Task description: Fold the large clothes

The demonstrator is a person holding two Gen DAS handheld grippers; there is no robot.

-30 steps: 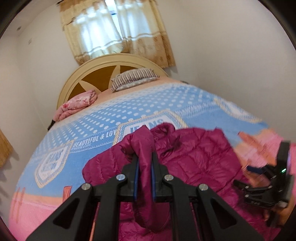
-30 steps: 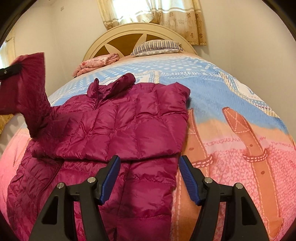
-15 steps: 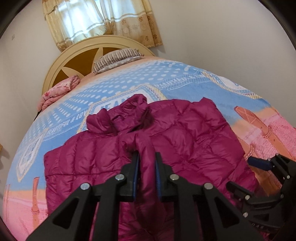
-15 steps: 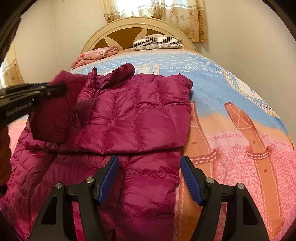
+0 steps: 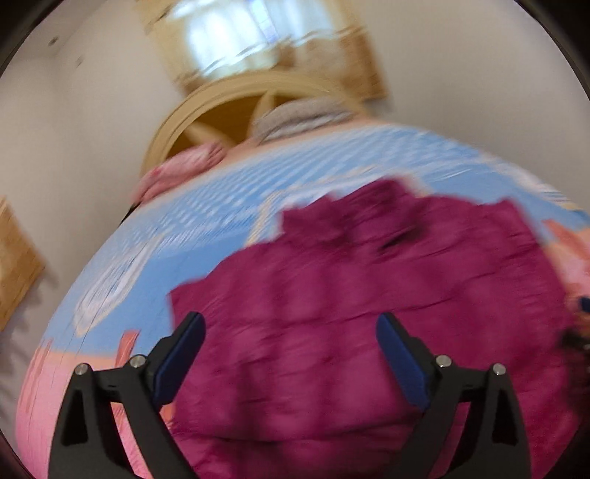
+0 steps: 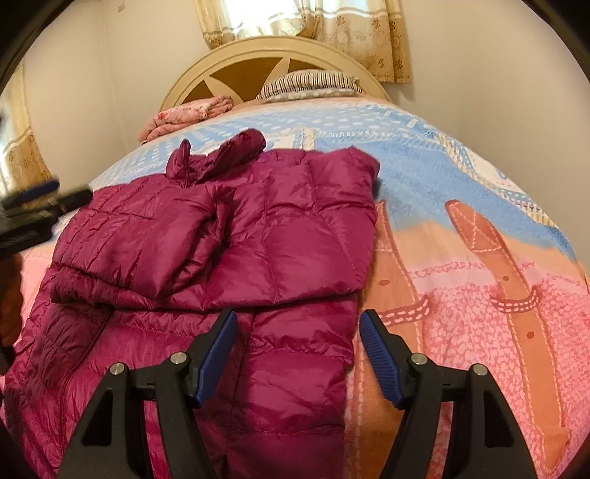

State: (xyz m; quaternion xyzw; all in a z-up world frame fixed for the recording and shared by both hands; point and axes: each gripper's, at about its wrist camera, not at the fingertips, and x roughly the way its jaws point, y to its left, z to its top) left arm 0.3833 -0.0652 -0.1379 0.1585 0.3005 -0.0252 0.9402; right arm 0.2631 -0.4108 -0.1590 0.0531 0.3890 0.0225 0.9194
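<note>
Right wrist view: magenta quilted puffer jacket (image 6: 228, 235) half-folded on blue-pink patterned bed (image 6: 461, 228); right gripper (image 6: 297, 353) spread, left gripper (image 5: 291, 353) spread, both empty.

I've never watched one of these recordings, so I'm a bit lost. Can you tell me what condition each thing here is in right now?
Left gripper: open, holding nothing, view blurred.
Right gripper: open, empty, above the jacket's lower part.
Magenta puffer jacket: lying on the bed, both sleeves folded across the front, bottom not yet folded up.
Striped pillow: flat against the headboard.
Pink blanket: folded, near the headboard.
Curtains: drawn shut.
</note>
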